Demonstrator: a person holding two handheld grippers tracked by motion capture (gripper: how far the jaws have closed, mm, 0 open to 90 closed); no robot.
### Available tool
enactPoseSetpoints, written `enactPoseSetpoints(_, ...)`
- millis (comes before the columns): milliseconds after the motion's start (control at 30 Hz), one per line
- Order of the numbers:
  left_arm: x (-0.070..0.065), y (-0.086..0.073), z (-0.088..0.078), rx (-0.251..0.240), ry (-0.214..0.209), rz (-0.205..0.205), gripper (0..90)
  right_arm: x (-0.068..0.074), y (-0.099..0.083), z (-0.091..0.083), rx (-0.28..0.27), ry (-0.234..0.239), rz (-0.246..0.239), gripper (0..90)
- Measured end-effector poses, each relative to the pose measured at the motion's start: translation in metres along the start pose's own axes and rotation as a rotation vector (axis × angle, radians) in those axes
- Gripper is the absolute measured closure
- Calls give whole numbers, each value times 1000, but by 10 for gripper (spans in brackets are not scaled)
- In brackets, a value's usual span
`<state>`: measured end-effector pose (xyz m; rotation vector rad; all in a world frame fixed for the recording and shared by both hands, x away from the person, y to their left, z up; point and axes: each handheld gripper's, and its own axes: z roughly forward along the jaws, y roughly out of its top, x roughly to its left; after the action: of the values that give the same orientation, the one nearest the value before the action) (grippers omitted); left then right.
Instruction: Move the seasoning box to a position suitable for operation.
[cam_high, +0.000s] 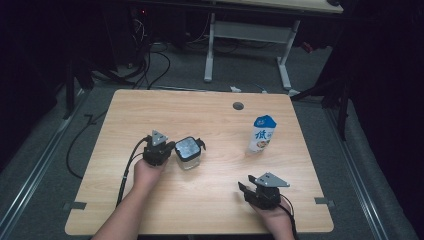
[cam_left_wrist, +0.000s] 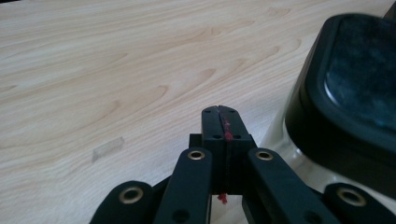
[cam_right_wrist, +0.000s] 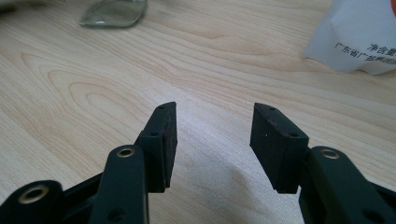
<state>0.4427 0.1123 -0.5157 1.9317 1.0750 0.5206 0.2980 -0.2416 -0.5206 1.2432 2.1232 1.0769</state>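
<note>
Left tool (cam_high: 172, 150), jaws together, touches a jar (cam_high: 188, 152) at its 3 o'clock; right tool (cam_high: 244, 187), jaws apart, has bare table (cam_high: 210, 120) around it.

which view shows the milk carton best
The high view: the milk carton stands upright and whole on the table, blue top and printed front visible, ahead of the open right claw. The right gripper view catches just its lower white corner with printed text at the upper right.
</note>
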Motion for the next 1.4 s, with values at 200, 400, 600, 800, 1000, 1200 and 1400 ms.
enactPoseSetpoints(200,-3,2,2,-21,-37,7,900,2,0,1,1,0,-2,511)
enactPoseSetpoints(400,-11,1,-7,-36,-54,23,900,1,0,1,4,-3,-6,511)
enactPoseSetpoints(600,-23,-1,-19,-55,-67,33,900,2,0,0,2,-4,-4,511)
enactPoseSetpoints(800,-29,-9,-27,-54,-74,28,900,1,1,-1,-2,-6,-4,511)
enactPoseSetpoints(1000,-36,-16,-33,-55,-87,45,900,1,1,-1,-3,-5,-6,511)
enactPoseSetpoints(1200,-44,-19,-38,-61,-100,57,900,1,1,-1,-1,-6,-5,510)
enactPoseSetpoints(1400,-54,-21,-43,-67,-119,64,900,1,1,0,-4,-6,-4,508)
